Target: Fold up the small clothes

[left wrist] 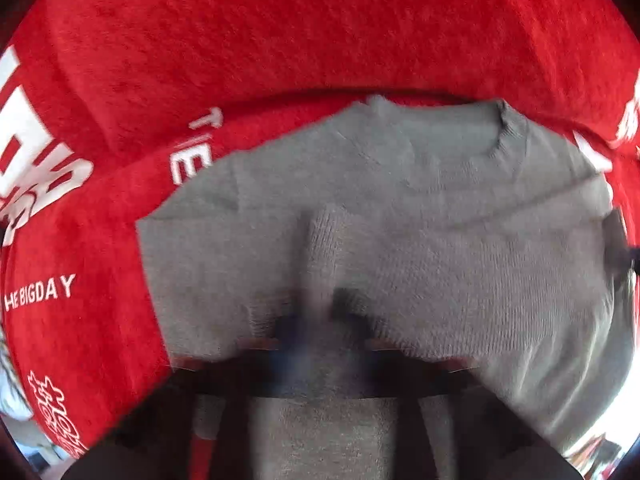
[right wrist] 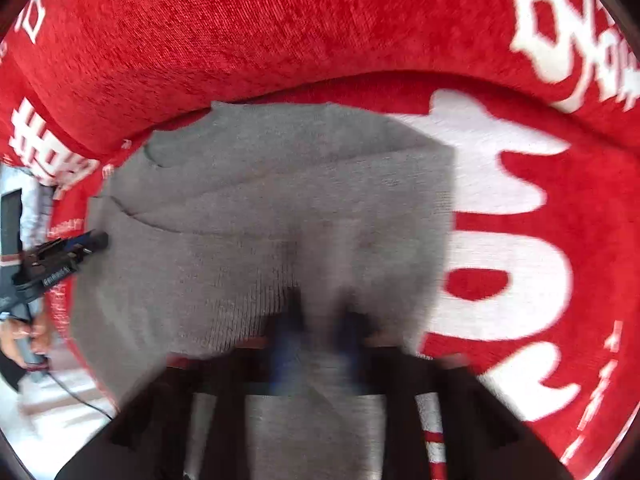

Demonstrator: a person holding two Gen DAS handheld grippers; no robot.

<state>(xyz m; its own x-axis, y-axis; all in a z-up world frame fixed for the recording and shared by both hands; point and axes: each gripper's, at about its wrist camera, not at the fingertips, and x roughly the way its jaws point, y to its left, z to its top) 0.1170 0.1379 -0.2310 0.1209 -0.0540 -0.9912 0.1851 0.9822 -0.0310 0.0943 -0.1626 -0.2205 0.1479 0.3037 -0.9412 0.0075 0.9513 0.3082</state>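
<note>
A small grey knit sweater (left wrist: pixel 400 208) lies on a red plush cover (left wrist: pixel 280 40), its round neckline toward the upper right in the left wrist view. My left gripper (left wrist: pixel 320 316) points down on the sweater's near hem, shut on a raised ridge of the knit. The right wrist view shows the sweater (right wrist: pixel 260 200) with a layer folded across it. My right gripper (right wrist: pixel 320 312) is shut on its bunched near edge. The left gripper (right wrist: pixel 96 240) shows there at the sweater's left edge, and the right gripper (left wrist: pixel 618 240) is a dark blur at the left wrist view's right rim.
The red cover (right wrist: pixel 240 32) carries large white lettering (right wrist: pixel 500 200) and rises into a padded back behind the sweater. A person's hand (right wrist: pixel 24 336) holds the left gripper's handle, and a dark cable (right wrist: pixel 80 396) trails below it over a pale surface.
</note>
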